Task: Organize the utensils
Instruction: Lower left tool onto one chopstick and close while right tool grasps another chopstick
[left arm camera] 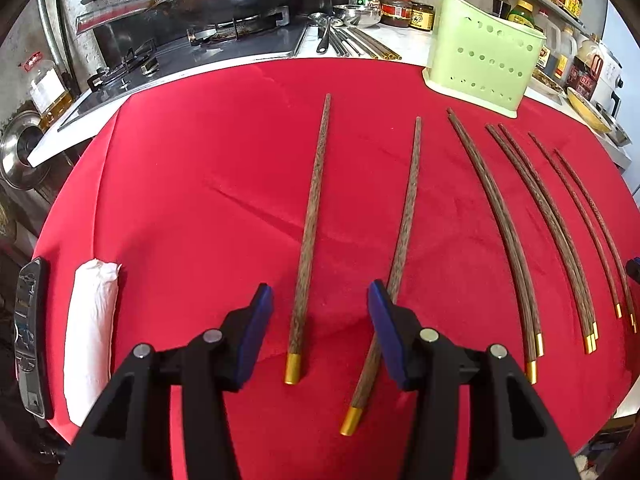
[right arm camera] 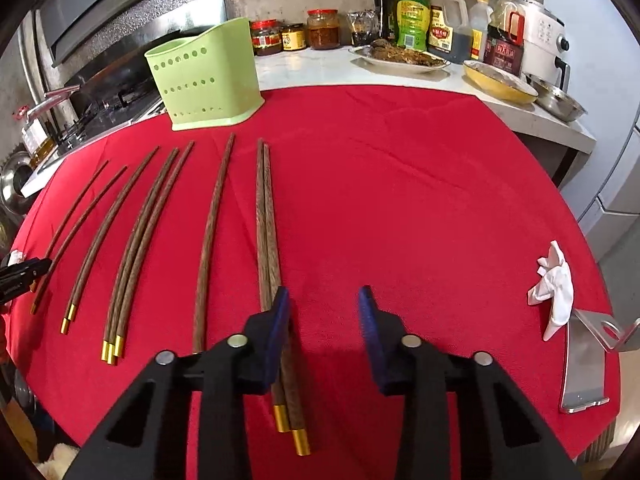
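Note:
Several dark wooden chopsticks with gold caps lie side by side on a red cloth (left arm camera: pixel 200 168). My left gripper (left arm camera: pixel 320 300) is open and empty, low over the cloth, its jaws on either side of one chopstick (left arm camera: pixel 312 220); a second chopstick (left arm camera: pixel 404 216) runs under its right finger. My right gripper (right arm camera: pixel 324 300) is open and empty; a pair of chopsticks (right arm camera: pixel 266 224) passes under its left finger. A green perforated utensil holder (left arm camera: pixel 484 52) stands upright at the cloth's far edge, also in the right wrist view (right arm camera: pixel 208 76).
A rolled white towel (left arm camera: pixel 90 328) and a dark device (left arm camera: pixel 30 336) lie at the cloth's left. A crumpled tissue (right arm camera: pixel 554 284) and a metal stand (right arm camera: pixel 588 356) lie at its right. A stove (left arm camera: pixel 168 52), jars, bottles and dishes (right arm camera: pixel 400 56) line the counter behind.

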The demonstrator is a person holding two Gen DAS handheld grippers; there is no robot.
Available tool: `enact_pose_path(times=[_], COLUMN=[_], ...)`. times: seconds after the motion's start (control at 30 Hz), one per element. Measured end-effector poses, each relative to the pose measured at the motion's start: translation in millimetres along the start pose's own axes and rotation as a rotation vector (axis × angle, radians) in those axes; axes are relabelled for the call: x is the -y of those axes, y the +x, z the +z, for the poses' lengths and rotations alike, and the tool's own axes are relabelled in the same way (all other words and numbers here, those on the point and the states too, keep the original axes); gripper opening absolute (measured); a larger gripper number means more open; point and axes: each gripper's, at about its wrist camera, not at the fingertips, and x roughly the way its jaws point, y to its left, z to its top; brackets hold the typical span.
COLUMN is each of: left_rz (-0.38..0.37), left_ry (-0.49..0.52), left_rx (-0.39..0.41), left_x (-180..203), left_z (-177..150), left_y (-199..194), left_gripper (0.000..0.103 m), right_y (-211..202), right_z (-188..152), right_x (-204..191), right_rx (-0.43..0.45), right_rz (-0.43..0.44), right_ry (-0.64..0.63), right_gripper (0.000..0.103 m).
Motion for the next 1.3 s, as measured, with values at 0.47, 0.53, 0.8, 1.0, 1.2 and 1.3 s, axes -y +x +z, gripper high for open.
enact_pose_path(times=[0.47, 0.53, 0.8, 1.0, 1.2, 1.3], left_rz=[-0.02, -0.025, -0.017, -0.039, -0.033, -0.017], left_ry=[0.027, 0.023, 0.018, 0.022, 0.042, 0.055], left_rx=[0.003, 0.003, 0.001, -0.001, 0.003, 0.007], left_x=[1.7, 0.7, -2.3, -4.5, -3.1, -0.8], left_z=[-6.5, -6.9, -6.5, -9.8, -11.3, -11.7], left_y=[-5.4, -5.8, -5.7, -8.6, -8.5, -7.9], left_gripper=[0.034, 0.034, 0.034, 0.034, 0.034, 0.031], right_y=[-5.3, -7.1, -4.5, -5.8, -7.1, -9.0], right_z=[-6.3, -6.1, -6.0, -10.4, -17.2, -19.7], right_x=[-16.5, -17.9, -25.0, -20.0, -12.9, -10.0], right_rx=[-0.002, -0.001, -0.007, -0.024, -0.023, -0.018], right_rz=[0.075, 0.091, 0.07, 0.026, 0.029, 0.025], right_ry=[-0.072, -0.07, -0.105, -0.125, -0.114, -0.107], right_gripper=[0.009, 0.009, 0.012, 0.012, 0.013, 0.013])
